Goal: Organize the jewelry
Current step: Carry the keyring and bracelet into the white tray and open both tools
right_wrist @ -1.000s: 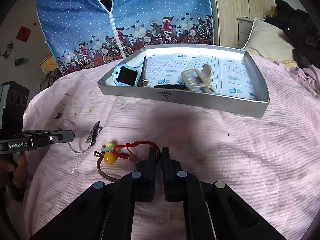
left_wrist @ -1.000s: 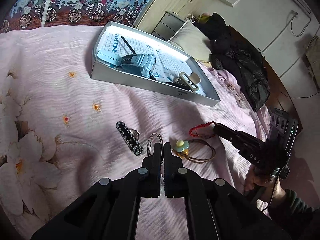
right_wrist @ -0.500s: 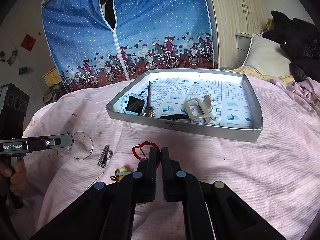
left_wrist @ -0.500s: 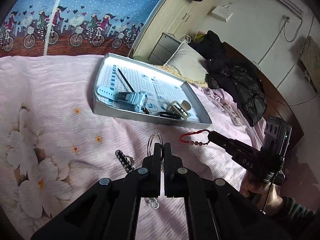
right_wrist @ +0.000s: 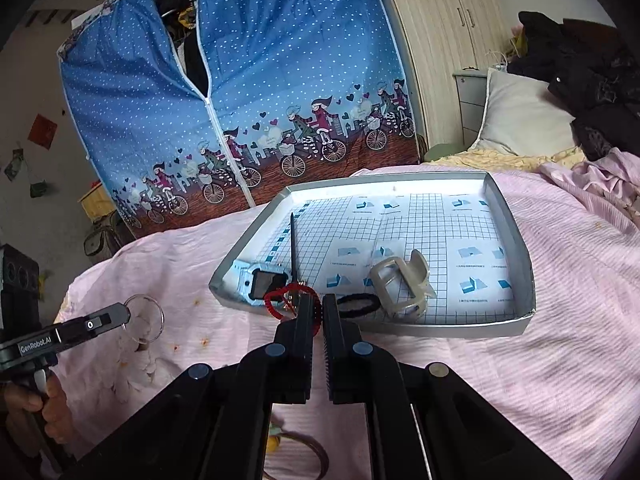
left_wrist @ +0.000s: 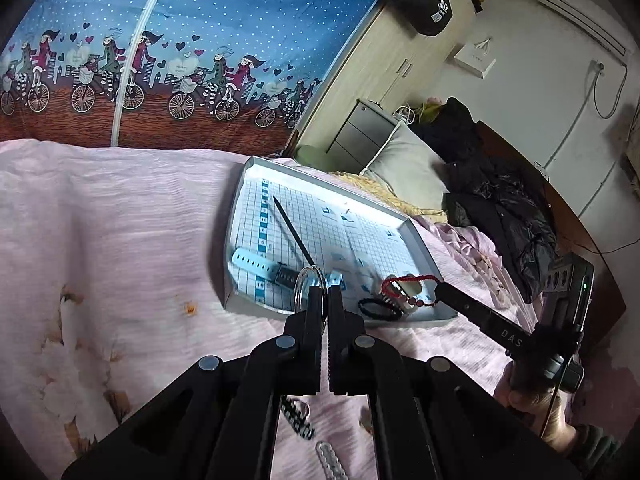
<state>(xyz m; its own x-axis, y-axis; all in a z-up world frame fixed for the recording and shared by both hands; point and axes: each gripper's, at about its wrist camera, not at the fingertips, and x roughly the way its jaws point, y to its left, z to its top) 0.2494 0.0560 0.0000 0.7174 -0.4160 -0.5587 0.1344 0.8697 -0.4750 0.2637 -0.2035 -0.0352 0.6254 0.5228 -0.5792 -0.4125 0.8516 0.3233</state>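
Observation:
My left gripper point(left_wrist: 325, 294) is shut on a silver ring bangle point(left_wrist: 309, 280) and holds it in the air near the front left of the grey tray point(left_wrist: 424, 236). It also shows in the right wrist view point(right_wrist: 120, 316) with the bangle point(right_wrist: 146, 318). My right gripper point(right_wrist: 318, 304) is shut on a red cord bracelet point(right_wrist: 280, 300), held above the tray's near wall point(right_wrist: 440, 330); the bracelet also shows in the left wrist view point(left_wrist: 408, 280). In the tray lie a light-blue watch point(right_wrist: 264, 284), a black stick point(right_wrist: 293, 244), a black hair tie point(right_wrist: 358, 304) and a beige claw clip point(right_wrist: 404, 284).
A checked hair clip point(left_wrist: 296, 416) and a silver clip point(left_wrist: 332, 460) lie on the pink bedspread point(left_wrist: 120, 240) below my left gripper. A brown cord with a bead point(right_wrist: 304, 448) lies under my right gripper. A pillow point(right_wrist: 520, 120) and dark clothes point(left_wrist: 500, 200) are beyond the tray.
Both grippers have risen from the bedspread and moved toward the tray, the left carrying the silver bangle and the right carrying the red bracelet. The other pieces stayed on the bed.

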